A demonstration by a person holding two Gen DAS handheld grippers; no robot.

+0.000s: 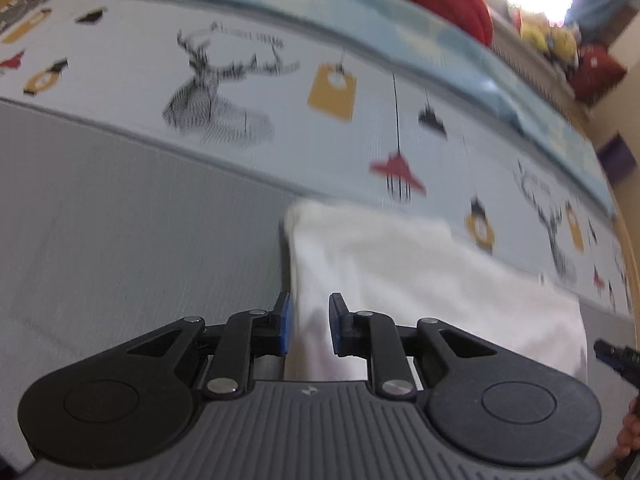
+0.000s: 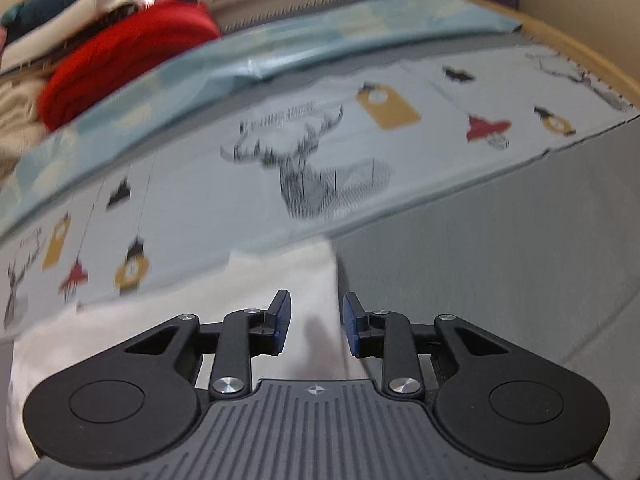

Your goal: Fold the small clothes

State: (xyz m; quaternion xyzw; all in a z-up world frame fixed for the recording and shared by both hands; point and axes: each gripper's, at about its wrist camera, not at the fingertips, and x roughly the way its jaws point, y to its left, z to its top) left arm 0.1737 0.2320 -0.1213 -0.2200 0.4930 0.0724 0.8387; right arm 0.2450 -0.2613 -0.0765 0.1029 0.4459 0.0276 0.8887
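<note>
Left gripper [image 1: 310, 324], jaws parted, pads clear of the white garment [image 1: 420, 288] whose left edge lies between them. Right gripper [image 2: 316, 326], likewise released, straddling the garment's right edge. The garment lies flat across the seam between a grey surface [image 1: 120, 220] and a printed cloth [image 2: 260, 128] with deer and lamp motifs; red clothing [image 2: 120, 68] beyond.

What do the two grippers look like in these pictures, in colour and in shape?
Both look alike. The left gripper and the right gripper have black linkage arms with silver rivets, two round black discs at the sides, a grey ribbed body with a small white mark, and blue pads on the fingers.
</note>
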